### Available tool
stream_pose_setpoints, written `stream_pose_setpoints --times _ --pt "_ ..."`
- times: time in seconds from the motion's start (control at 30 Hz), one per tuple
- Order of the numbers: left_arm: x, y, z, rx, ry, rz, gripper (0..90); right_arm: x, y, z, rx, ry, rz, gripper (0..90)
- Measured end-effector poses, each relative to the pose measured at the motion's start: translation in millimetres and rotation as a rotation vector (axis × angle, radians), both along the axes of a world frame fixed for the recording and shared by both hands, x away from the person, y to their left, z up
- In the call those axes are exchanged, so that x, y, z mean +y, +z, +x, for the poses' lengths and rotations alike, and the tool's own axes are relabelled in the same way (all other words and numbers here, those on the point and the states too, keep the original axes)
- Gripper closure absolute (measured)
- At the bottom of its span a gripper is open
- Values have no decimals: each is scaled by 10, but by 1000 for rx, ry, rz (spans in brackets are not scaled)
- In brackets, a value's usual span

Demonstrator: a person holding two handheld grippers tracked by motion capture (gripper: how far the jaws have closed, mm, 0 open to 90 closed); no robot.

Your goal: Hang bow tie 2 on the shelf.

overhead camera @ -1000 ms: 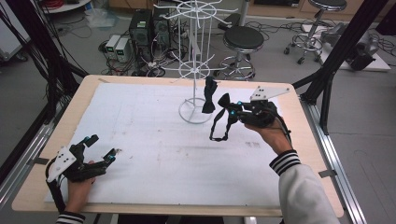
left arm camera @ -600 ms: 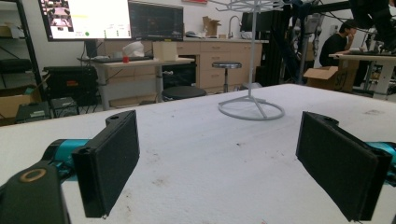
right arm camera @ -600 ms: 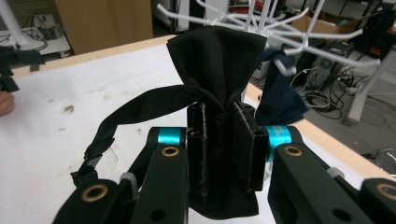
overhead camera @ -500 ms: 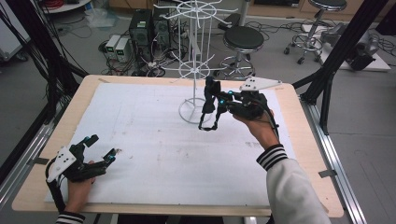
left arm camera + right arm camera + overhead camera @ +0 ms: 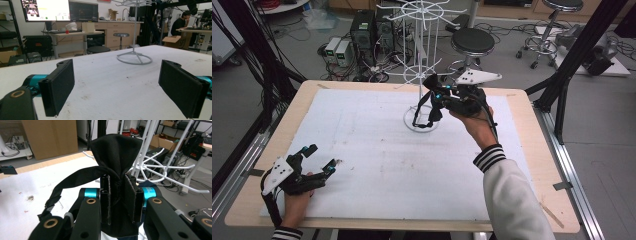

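My right gripper [image 5: 434,96] is shut on a bunched black cloth [image 5: 432,102] with a strap loop [image 5: 418,114] hanging below it. It hovers above the table, right beside the pole of a white wire rack [image 5: 419,75]. In the right gripper view the cloth [image 5: 116,150] bulges up between the pressed pads of that gripper [image 5: 119,182], and the rack's arms [image 5: 160,167] run just behind. My left gripper [image 5: 319,157] rests on the white mat at the near left, open, with nothing between the jaws of the gripper [image 5: 117,72].
The rack's ring base [image 5: 134,58] stands on the white mat [image 5: 372,150] at the far middle. A stool [image 5: 472,42], computer boxes [image 5: 362,30] and cables sit on the floor beyond the table's far edge.
My right hand has carried the black cloth left and upward, from right of the rack to right against its pole. The left hand has stayed put.
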State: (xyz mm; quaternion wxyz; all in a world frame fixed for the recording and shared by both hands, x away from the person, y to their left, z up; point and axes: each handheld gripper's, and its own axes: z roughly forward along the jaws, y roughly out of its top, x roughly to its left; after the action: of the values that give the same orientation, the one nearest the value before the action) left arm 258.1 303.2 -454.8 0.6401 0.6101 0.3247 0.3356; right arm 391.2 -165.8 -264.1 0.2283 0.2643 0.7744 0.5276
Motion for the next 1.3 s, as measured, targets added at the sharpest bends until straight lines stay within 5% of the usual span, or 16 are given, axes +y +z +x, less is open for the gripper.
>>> stream_pose_setpoints --times 0.4,1.3 --pt "-2 0 2 0 0 -5 138 135 29 101 -15 -72 -27 764" --pt "1 0 3 0 1 -5 138 349 -8 271 -28 -105 -20 759"
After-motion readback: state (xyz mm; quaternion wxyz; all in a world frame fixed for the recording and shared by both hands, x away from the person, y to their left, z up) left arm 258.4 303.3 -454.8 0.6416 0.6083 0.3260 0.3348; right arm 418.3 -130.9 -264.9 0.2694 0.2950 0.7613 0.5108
